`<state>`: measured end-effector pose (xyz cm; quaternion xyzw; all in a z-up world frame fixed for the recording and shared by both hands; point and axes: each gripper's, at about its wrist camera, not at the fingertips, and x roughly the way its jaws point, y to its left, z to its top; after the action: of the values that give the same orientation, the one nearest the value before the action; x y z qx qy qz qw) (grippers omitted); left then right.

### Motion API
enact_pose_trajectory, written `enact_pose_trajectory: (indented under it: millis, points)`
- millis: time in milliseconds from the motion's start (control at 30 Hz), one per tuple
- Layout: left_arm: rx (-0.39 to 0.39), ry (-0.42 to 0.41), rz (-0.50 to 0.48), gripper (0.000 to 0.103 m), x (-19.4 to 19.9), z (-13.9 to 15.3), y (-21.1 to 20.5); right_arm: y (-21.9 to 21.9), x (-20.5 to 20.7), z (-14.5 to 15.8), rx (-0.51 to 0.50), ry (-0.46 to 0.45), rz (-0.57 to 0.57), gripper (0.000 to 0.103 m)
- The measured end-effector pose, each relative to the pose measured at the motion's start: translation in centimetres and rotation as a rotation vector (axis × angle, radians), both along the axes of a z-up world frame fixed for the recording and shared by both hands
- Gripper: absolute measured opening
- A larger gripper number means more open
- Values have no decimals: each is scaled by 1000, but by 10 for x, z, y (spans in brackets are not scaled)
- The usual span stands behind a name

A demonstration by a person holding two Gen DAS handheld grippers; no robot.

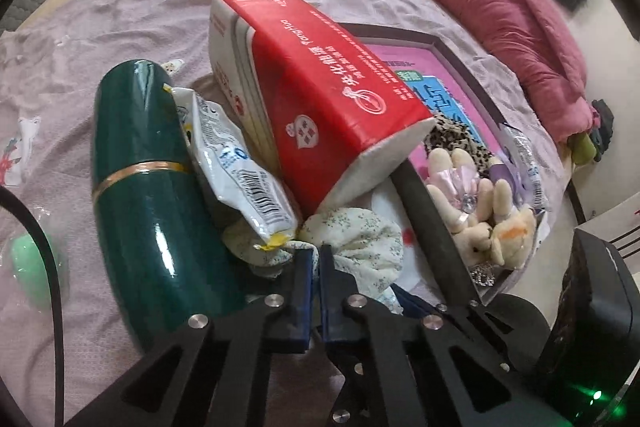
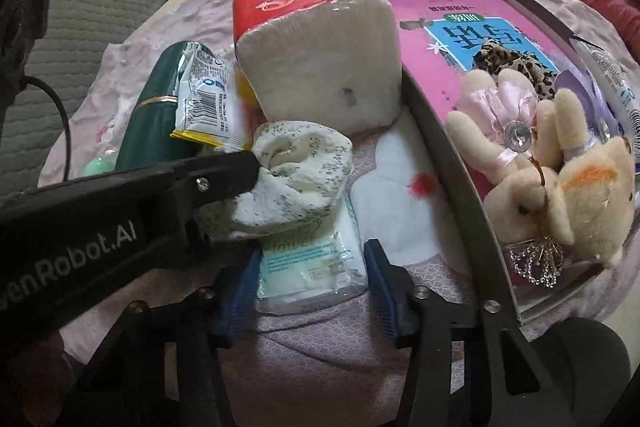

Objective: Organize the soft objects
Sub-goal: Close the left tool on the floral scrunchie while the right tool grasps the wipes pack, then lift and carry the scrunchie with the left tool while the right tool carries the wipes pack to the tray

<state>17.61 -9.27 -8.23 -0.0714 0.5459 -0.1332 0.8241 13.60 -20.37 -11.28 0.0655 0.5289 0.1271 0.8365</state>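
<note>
1. The right claw (image 2: pixel 310 287) sits nearest in its own view, its blue pads on either side of a clear-wrapped pack of cotton towels (image 2: pixel 312 263) lying on the lilac bedsheet (image 2: pixel 304 359); the pads flank the pack's edges, but real squeeze cannot be told.
2. The left claw (image 1: pixel 316 255) is pressed together, pinching a fold of the floral cloth bundle (image 1: pixel 360 235); in the right wrist view it reaches in from the left with its tip at the bundle.
3. That bundle rests on the bed, overlapping the far end of the towel pack, just in front of the red tissue pack (image 1: pixel 332 99).
4. Left of the bundle lie a crumpled white sachet with a barcode (image 1: pixel 244 167) and, beside it, a dark green cylinder with a gold band (image 1: pixel 144 195).
5. The red tissue pack leans tilted, its white end toward the cameras, touching the rim of the grey tray (image 2: pixel 448 147).
6. Inside the tray lie a pink book (image 2: pixel 420 27), plush rabbits (image 2: pixel 560 187) and a leopard-print scrunchie (image 2: pixel 516 67).
7. Farther back, a red quilt (image 1: pixel 500 7) lies bunched along the bed's edge.
</note>
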Motion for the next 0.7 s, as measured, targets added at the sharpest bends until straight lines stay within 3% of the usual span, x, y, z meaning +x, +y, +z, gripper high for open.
enact_pose_trajectory:
  millis: [267, 500, 700]
  points:
    - [-54, -48, 2, 2, -14, 15, 7, -19, -8, 12, 61, -26, -15, 44]
    - [-112, -106, 14, 2, -35, 48, 12, -34, -25, 45, 68, -143, -40, 43]
    - [-111, -165, 36, 2, -49, 76, 16, -45, -30, 63, 87, -210, -50, 43]
